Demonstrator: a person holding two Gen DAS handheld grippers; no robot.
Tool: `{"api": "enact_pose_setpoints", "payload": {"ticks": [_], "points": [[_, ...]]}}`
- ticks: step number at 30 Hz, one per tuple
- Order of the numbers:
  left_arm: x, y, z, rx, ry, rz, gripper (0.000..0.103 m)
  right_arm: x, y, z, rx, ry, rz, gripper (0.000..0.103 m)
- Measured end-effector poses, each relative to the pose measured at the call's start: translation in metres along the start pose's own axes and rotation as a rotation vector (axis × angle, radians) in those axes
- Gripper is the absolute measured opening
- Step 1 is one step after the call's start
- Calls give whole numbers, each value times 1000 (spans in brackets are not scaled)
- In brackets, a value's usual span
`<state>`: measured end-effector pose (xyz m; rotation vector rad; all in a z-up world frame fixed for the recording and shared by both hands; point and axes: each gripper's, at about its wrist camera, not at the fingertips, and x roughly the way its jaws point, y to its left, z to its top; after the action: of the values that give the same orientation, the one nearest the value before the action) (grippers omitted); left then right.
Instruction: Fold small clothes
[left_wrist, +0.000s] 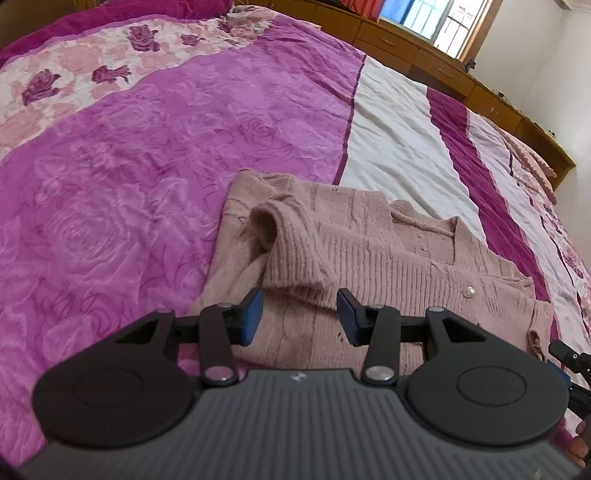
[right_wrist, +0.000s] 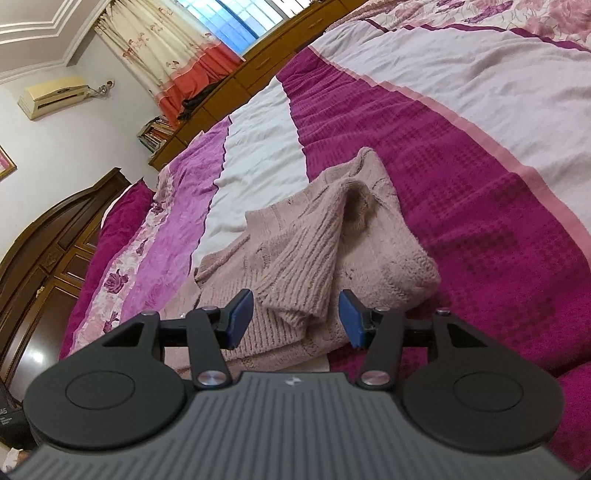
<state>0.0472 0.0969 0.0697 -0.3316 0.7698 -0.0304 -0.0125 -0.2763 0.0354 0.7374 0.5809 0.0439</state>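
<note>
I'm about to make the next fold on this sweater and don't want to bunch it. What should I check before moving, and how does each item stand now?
1. Left gripper open, holding nothing: ok.
2. Right gripper open, holding nothing: ok.
3. Both sleeves folded in over the sweater: ok; the left cuff and right cuff lie on the body.
4. Sleeves lying flat: not ok; each humps up at its fold.
5. Sweater fully on the bed: ok.
6. Hem edge squared: cannot tell; the grippers hide it.
</note>
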Motion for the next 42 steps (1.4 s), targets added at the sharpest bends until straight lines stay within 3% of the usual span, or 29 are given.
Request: {"api": "enact_pose_setpoints", "payload": {"ticks": [13, 17, 18, 19, 20, 21, 29, 38, 40, 42], "points": [[34, 4, 14, -31, 72, -60, 46, 25, 6, 12, -34, 62, -6, 58], [40, 7, 20, -46, 82, -76, 44, 31, 10, 17, -72, 82, -10, 29], [40, 8, 21, -46, 74, -79, 40, 31, 11, 19, -77, 81, -7, 23], [40, 8, 23, -41, 69, -77, 24, 31, 11, 21, -78, 77, -3, 21], [40, 9, 24, -41, 71, -78, 17, 30, 11, 23, -74, 72, 4, 18], [41, 10, 25, -50, 72, -82, 17, 29, 11, 26, -64, 65, 17, 16], [38, 12, 52, -111, -8, -76, 10, 36, 17, 60, 2, 6, 86, 14], [68, -25, 95, -10, -61, -13, 12, 87, 28, 102, 52, -55, 58, 15], [77, -30, 100, 10, -67, 20, 13, 100, 28, 107, 54, -75, 19, 22], [84, -33, 103, 29, -53, 41, 23, 106, 28, 109, 50, -97, -16, 47]]}}
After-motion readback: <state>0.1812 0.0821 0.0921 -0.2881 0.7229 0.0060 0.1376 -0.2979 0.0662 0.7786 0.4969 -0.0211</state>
